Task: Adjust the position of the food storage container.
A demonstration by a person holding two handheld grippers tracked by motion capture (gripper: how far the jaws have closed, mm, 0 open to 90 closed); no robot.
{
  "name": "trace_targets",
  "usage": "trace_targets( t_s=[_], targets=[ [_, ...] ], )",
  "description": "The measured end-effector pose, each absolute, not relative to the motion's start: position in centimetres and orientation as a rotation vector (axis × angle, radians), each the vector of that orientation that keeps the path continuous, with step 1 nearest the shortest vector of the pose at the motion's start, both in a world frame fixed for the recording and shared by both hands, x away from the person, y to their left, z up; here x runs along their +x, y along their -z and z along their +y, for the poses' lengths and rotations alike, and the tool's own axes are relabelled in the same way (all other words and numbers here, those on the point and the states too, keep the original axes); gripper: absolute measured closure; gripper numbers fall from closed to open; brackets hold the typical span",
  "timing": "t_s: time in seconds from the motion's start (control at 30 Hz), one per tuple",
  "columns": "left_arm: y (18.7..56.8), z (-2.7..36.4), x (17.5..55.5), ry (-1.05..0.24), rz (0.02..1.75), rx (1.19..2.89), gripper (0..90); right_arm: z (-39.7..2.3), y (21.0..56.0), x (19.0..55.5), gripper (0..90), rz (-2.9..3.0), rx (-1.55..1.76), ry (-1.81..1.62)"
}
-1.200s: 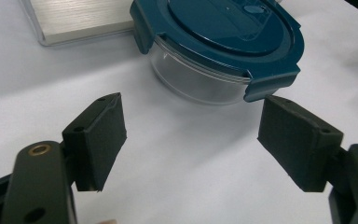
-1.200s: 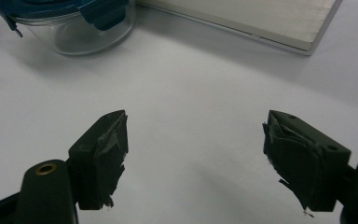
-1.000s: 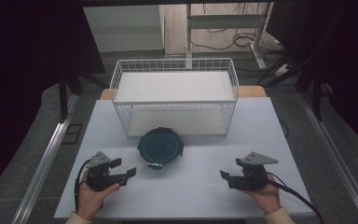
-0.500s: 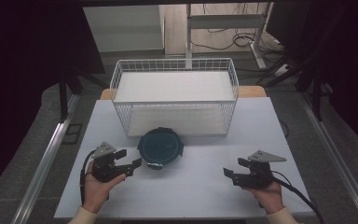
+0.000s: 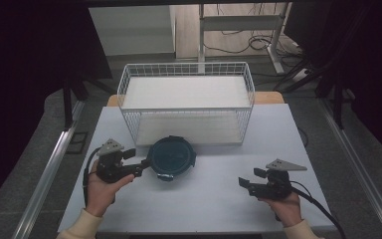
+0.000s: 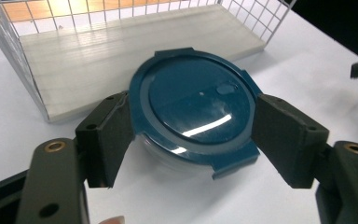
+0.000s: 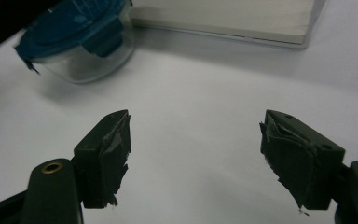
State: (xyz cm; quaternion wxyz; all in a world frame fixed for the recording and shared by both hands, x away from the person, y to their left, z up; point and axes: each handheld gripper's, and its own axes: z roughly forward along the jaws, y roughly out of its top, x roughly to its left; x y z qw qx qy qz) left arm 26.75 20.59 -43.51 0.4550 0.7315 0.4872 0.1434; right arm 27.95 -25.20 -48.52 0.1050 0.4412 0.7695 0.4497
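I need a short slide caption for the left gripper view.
Left gripper jaws closing around a blue-lidded container before a wire basket.

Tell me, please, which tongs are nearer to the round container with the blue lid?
Left. The left tongs straddle the round container, their jaws just closing around its lid. The right tongs hold apart from it, open over the bare table.

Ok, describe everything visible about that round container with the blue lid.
The round clear plastic container with the dark blue snap-on lid sits upright on the white table, just in front of the white wire basket. Its lid is on, with flat locking tabs at the rim and a glossy top. The left hand-held gripper straddles it, jaws closing in at both sides, contact unclear.
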Motion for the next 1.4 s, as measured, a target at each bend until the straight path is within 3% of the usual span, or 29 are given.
trace_targets(
  t_s=[0.3,0.53,0.77,0.83,0.93,1.07,1.4],
  targets=[
    [44.0,20.8,29.9,-0.373,1.265,1.829,35.9,-25.2,48.6,28.0,23.8,2.265,1.29,-1.296],
    [44.8,20.5,32.4,-0.389,1.29,1.852,47.7,-25.3,48.9,28.1,23.8,2.277,1.293,-1.26],
    [45.3,20.1,34.1,-0.382,1.287,1.904,63.7,-25.1,49.2,28.2,24.7,2.294,1.297,-1.234],
    [45.4,20.0,34.6,-0.378,1.287,1.909,71.9,-25.1,49.2,28.2,24.7,2.298,1.297,-1.232],
    [45.6,19.9,35.3,-0.364,1.294,1.915,76.0,-25.1,49.2,28.2,24.7,2.298,1.299,-1.235],
    [46.1,19.5,36.3,-0.324,1.306,1.912,89.2,-25.2,49.0,28.2,24.8,2.283,1.316,-1.253],
    [47.0,18.3,38.1,-0.331,1.301,2.002,90.0,-25.2,49.1,28.3,24.8,2.287,1.318,-1.234]
  ],
)
